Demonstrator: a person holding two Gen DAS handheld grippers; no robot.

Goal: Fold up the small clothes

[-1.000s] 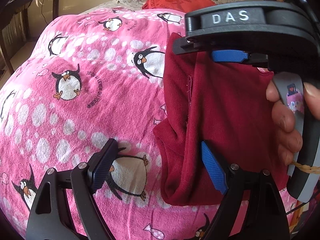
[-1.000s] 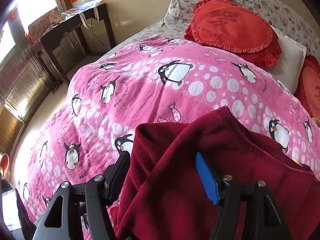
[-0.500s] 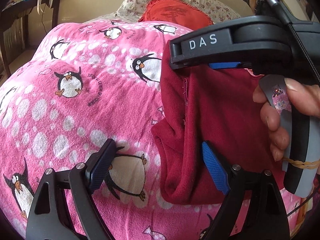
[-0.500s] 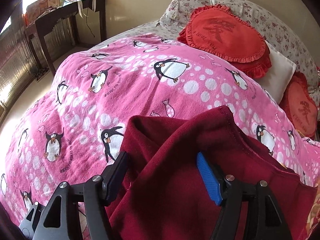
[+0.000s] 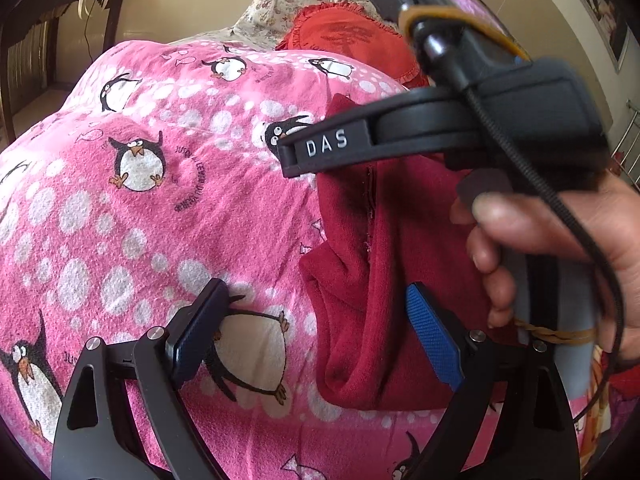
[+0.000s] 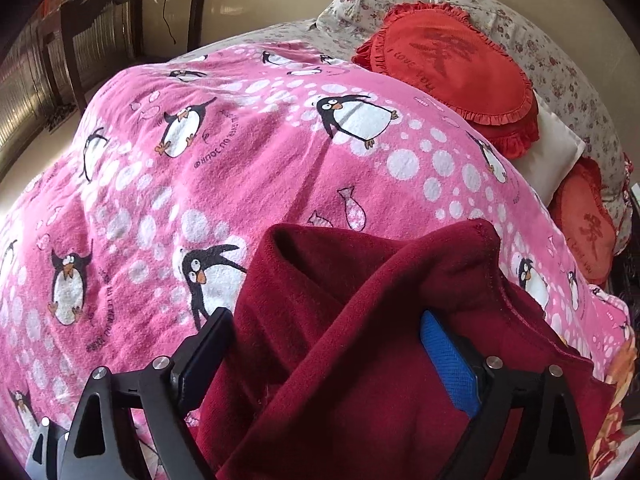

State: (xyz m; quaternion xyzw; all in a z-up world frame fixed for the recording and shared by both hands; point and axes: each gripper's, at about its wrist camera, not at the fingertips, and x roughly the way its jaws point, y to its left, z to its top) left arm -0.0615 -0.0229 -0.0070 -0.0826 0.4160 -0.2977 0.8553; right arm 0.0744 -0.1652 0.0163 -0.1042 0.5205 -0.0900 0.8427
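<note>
Folding looks partly done, by my reading: the dark red garment [image 5: 384, 280] lies bunched in soft doubled layers on the pink penguin blanket [image 5: 160, 220], right of centre in the left wrist view, with a rolled fold along its left side and a rounded lower corner, not yet a flat neat packet. What remains, I judge, is to lay the lifted layer down, square it and smooth it. Tongs of the left gripper [image 5: 316, 340] stand wide at the bottom of that frame, the dark pad over the blanket's penguin print and the blue pad at the garment's lower right part, nothing caught between them. The right gripper [image 6: 332, 356], at the bottom of its own view, also stands wide apart, with a heaped fold of the garment [image 6: 360, 340] rising between and over its jaws; the cloth seems draped there, not pinched, though whether either pad presses it I cannot tell. In the left wrist view the right tool crosses the upper right, a hand [image 5: 560, 248] around its handle, its jaw just above the garment's top edge. Open room is plentiful: bare blanket spreads across the left and upper left of both frames. Red frilled cushions [image 6: 452, 64] and a flowered pillow [image 6: 560, 52] crowd the upper right, and a dark table [image 6: 132, 12] stands off the bed at upper left.
</note>
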